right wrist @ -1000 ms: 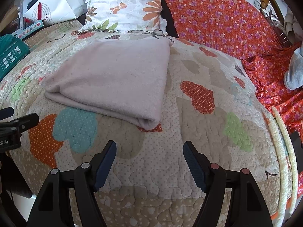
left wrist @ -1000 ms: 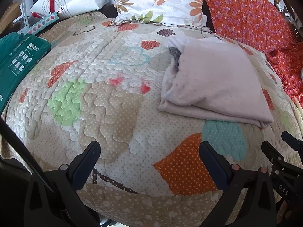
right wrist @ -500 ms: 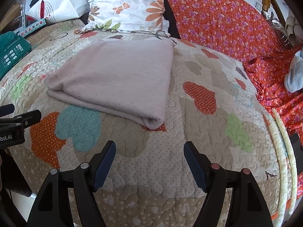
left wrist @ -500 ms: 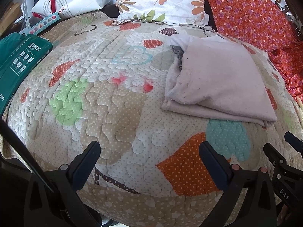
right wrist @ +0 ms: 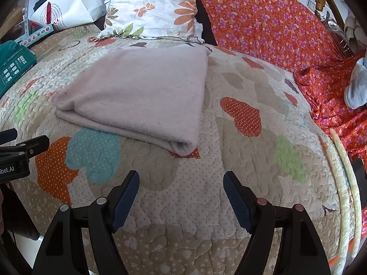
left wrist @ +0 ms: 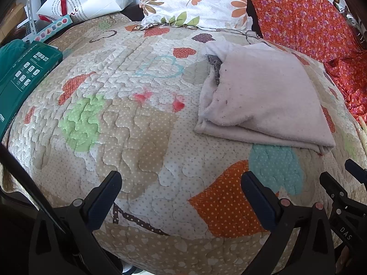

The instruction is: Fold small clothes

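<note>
Nothing moved: folded cloth (right wrist: pixel 142 98) lay flat on quilt (left wrist: pixel 137 137), left gripper (left wrist: pixel 181 190) and right gripper (right wrist: pixel 181 188) both wide open, empty; next fold needed both near corners.

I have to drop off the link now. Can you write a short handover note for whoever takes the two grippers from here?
Left gripper: open, empty, hovering over the quilt near its front edge.
Right gripper: open, empty, hovering over the quilt just right of the left one.
Pink garment: lies folded into a flat rectangle on the quilt, ahead of both grippers; neither touches it.
Done: this piece looks folded.
Left: a grey cloth lies on the orange floral fabric at far right, possibly the next piece.
</note>
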`<act>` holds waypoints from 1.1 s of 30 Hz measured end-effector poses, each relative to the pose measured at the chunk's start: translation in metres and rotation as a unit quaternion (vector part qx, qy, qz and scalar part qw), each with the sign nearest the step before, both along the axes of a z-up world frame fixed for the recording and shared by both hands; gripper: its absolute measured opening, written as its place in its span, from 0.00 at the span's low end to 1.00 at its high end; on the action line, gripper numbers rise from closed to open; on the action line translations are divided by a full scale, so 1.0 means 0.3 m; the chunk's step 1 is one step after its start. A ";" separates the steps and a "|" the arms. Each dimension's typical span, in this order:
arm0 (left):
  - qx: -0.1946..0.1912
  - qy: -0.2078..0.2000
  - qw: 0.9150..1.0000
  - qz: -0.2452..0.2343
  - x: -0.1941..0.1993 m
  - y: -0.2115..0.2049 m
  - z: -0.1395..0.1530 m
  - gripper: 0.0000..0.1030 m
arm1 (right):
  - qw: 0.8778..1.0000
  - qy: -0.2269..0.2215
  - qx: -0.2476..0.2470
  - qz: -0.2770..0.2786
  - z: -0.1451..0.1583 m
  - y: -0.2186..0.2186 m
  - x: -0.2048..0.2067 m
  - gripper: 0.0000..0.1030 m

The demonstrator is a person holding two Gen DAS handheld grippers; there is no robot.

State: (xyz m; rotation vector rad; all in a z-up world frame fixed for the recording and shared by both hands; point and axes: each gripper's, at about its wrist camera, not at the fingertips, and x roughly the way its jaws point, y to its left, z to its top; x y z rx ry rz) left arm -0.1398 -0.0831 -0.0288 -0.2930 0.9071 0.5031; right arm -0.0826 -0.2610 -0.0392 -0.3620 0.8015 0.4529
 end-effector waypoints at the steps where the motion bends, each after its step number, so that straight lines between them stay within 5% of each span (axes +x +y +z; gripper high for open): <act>1: 0.001 0.000 1.000 0.000 -0.001 0.000 0.001 1.00 | 1.000 -0.001 0.000 0.000 0.002 0.000 0.000 0.78; 33: -0.019 -0.015 1.000 -0.009 -0.005 -0.006 0.004 1.00 | 1.000 -0.013 0.006 0.003 0.014 -0.003 -0.014 0.79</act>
